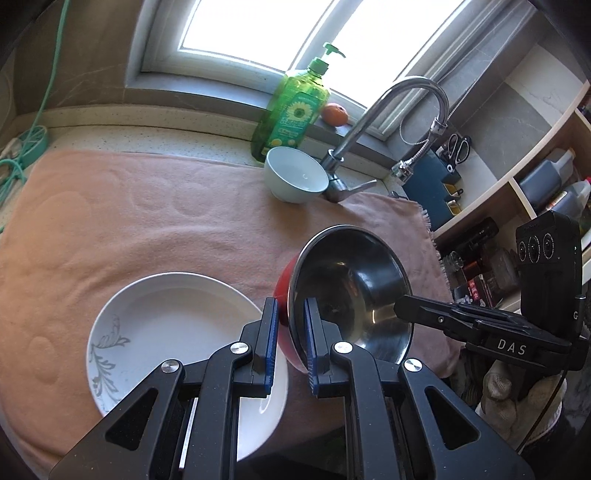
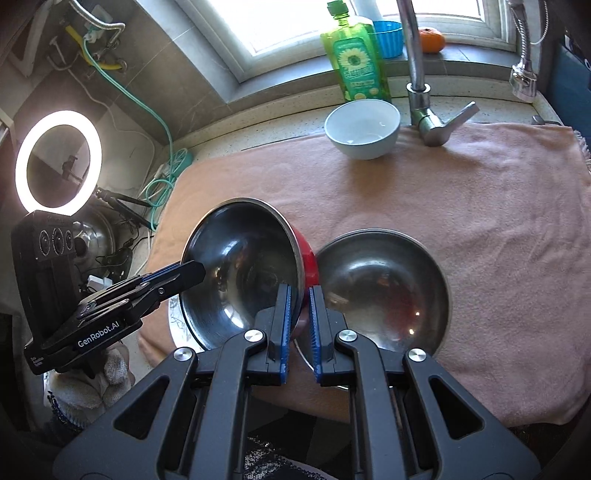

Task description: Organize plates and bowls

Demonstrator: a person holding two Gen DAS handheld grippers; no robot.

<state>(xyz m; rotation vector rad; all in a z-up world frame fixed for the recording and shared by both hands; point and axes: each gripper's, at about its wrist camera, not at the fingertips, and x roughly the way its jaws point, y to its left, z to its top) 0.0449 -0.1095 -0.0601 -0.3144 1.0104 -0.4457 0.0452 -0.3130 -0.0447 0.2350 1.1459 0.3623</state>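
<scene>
Red bowl (image 2: 308,258), steel-lined and tilted above the pink towel (image 2: 480,221), is pinched on opposite rims by left gripper (image 1: 290,332) and right gripper (image 2: 300,321). Uneven release could drop it onto the plate (image 1: 166,325) or steel bowl (image 2: 388,280).

A bright window (image 1: 266,33) sits above a grey sill (image 2: 332,74), daylight pouring through it. On the sill stand a green dish-soap bottle (image 1: 291,107), an orange fruit (image 1: 335,115) and a blue cup (image 2: 388,37). A chrome gooseneck faucet (image 1: 369,122) rises from the speckled countertop (image 1: 147,138), which a pink towel (image 1: 147,221) covers. Grey marbled tiles line the wall (image 2: 177,70). To the right, open wooden shelves (image 1: 524,177) hold bottles. On the left, a lit ring light (image 2: 58,162) glows, near a green hose (image 2: 147,107).
</scene>
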